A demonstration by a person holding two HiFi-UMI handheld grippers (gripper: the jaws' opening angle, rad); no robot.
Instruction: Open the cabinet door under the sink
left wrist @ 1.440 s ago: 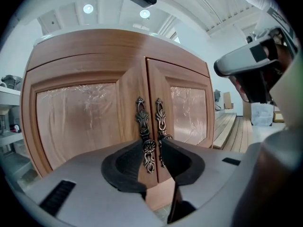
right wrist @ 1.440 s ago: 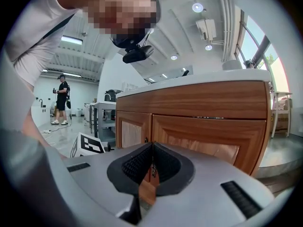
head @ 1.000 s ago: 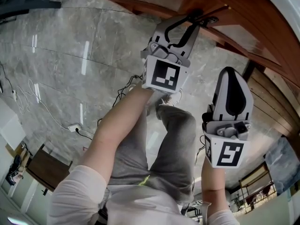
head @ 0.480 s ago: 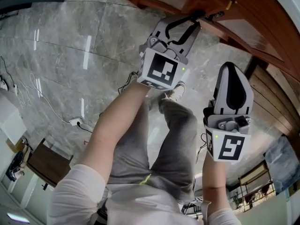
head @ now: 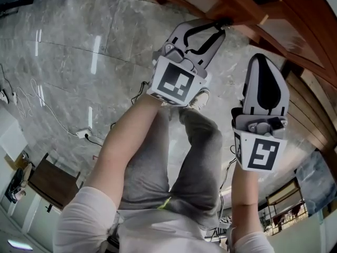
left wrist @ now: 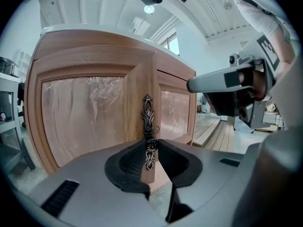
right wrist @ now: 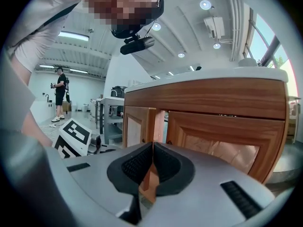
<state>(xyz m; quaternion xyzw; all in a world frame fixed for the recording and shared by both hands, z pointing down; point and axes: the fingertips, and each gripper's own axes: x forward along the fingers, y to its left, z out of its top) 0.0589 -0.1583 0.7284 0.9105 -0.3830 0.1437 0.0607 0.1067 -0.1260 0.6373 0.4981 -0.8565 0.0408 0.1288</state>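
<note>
The wooden cabinet door (left wrist: 85, 112) under the white countertop bears a dark ornate metal handle (left wrist: 148, 119) along its edge. My left gripper (left wrist: 151, 150) is shut on that handle, pads pressed on its lower part. From the head view the left gripper (head: 222, 24) reaches the door's edge (head: 247, 15), which stands swung out from the cabinet. In the right gripper view this door (right wrist: 138, 122) is ajar beside the neighbouring shut door (right wrist: 222, 138). My right gripper (right wrist: 152, 151) is shut with nothing in it and hovers right of the left one (head: 265, 61).
The person's grey-trousered legs (head: 195, 152) and a shoe (head: 199, 98) are below the grippers on a marble floor (head: 79, 46). Cables and a power strip (head: 81, 134) lie at left. Wooden planks (left wrist: 213, 126) lie beyond the cabinet. Another person (right wrist: 60, 93) stands far back.
The left gripper has drawn the handle and the door's edge towards the person, so the door stands further open. The right gripper has shifted up in the head view, still shut.
</note>
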